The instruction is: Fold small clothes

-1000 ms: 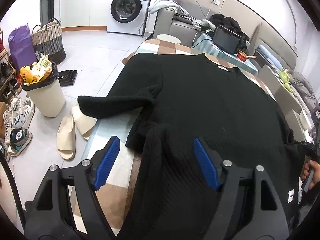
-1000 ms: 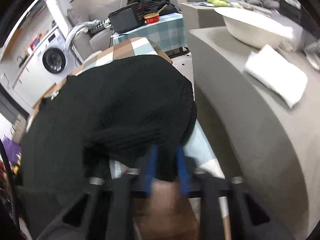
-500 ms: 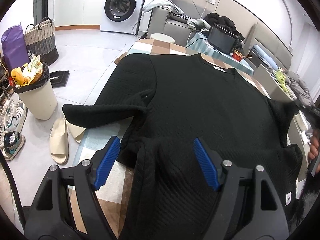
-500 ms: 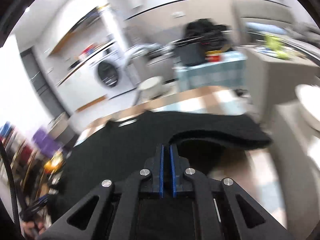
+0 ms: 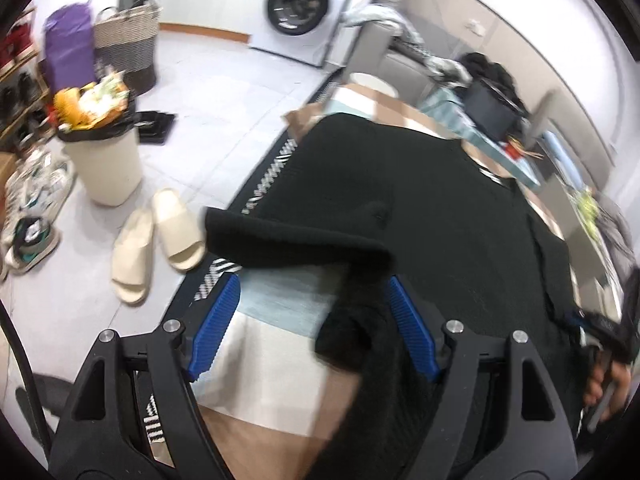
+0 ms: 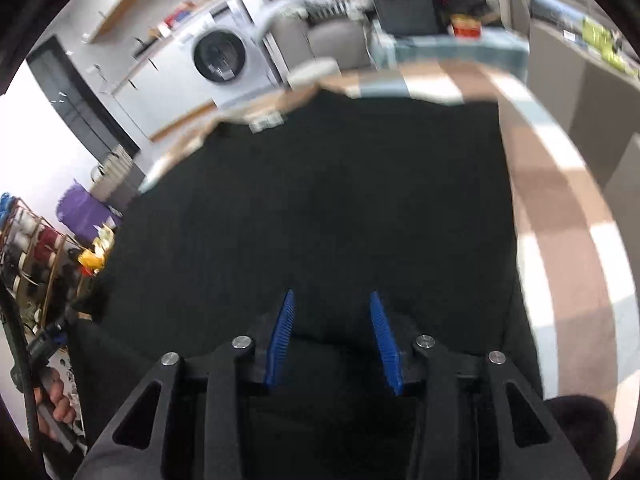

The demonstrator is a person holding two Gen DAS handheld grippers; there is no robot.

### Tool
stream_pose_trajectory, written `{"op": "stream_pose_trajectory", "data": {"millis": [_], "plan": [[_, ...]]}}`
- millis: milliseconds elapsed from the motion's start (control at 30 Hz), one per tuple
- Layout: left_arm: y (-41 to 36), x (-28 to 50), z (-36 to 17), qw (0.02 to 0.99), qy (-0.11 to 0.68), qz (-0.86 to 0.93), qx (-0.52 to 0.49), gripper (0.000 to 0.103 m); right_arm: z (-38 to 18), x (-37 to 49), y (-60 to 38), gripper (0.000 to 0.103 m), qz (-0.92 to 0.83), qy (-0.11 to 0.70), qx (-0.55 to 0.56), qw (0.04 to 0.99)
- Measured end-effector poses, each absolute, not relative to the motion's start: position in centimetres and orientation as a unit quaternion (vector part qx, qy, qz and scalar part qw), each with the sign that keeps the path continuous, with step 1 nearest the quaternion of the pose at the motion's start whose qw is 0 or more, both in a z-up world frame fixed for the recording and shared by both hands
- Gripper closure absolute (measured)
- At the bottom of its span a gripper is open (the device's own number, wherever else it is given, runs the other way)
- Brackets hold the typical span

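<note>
A black knit sweater (image 5: pixel 440 208) lies spread on the checked table (image 5: pixel 280 300). Its left sleeve (image 5: pixel 288 244) stretches sideways past the table's left edge. My left gripper (image 5: pixel 314 312) hangs open just in front of that sleeve, with the sweater's lower corner by its right pad and nothing pressed. In the right wrist view the sweater (image 6: pixel 320 200) fills the middle, its white neck label (image 6: pixel 266 120) at the far end. My right gripper (image 6: pixel 332 328) hovers low over the body, jaws opening. Black fabric lies between the pads, and they do not press on it.
On the floor to the left stand a full waste bin (image 5: pixel 104 160), a pair of cream slippers (image 5: pixel 160 236), shoes and a woven basket (image 5: pixel 128 48). A washing machine (image 5: pixel 300 4) is at the back. A side table with a black box (image 6: pixel 404 12) stands beyond the table's far end.
My right gripper carried the right sleeve over onto the sweater's body, then parted its jaws. My left gripper, still open, shifted left toward the left sleeve and the table edge.
</note>
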State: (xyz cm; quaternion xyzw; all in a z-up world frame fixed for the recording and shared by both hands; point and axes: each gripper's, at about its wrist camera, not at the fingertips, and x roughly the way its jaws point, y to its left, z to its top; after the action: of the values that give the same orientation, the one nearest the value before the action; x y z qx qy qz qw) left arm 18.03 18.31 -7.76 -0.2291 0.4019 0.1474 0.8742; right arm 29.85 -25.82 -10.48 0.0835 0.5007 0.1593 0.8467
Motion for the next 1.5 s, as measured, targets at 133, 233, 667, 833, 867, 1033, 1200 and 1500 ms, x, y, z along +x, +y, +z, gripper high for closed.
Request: {"op": "stream_pose_trajectory", "data": {"millis": [133, 233, 667, 833, 867, 1033, 1200, 1500], "plan": [[21.0, 18.5, -8.9, 0.859, 0.403, 0.164, -0.271, 0.029, -9.4, 28.9, -26.0, 0.062, 0.165, 0.481, 0.087, 0.856], [23.5, 19.0, -10.0, 0.840, 0.398, 0.165, -0.329, 0.029, -8.4, 28.0, -26.6, 0.061, 0.162, 0.471, 0.095, 0.862], [25.2, 19.3, -10.8, 0.808, 0.377, 0.146, -0.429, 0.027, -6.3, 23.2, -29.4, 0.054, 0.147, 0.451, 0.126, 0.871], [24.8, 21.1, -11.0, 0.810, 0.378, 0.177, -0.411, 0.098, -6.4, 22.1, -30.2, 0.054, 0.140, 0.450, 0.140, 0.871], [24.6, 21.4, -10.5, 0.819, 0.375, 0.176, -0.396, 0.099, -6.4, 21.9, -30.5, 0.054, 0.139, 0.449, 0.143, 0.871], [20.8, 23.6, -4.6, 0.884, 0.323, 0.150, -0.303, 0.099, -6.7, 20.9, -31.5, 0.054, 0.134, 0.450, 0.155, 0.869], [11.0, 27.6, 0.6, 0.933, 0.305, 0.025, -0.188, 0.099, -6.4, 20.0, -32.6, 0.054, 0.127, 0.444, 0.161, 0.872], [0.6, 29.0, -3.4, 0.898, 0.389, -0.133, -0.157, 0.042, -6.2, 18.5, -34.4, 0.054, 0.103, 0.443, 0.168, 0.875]]}}
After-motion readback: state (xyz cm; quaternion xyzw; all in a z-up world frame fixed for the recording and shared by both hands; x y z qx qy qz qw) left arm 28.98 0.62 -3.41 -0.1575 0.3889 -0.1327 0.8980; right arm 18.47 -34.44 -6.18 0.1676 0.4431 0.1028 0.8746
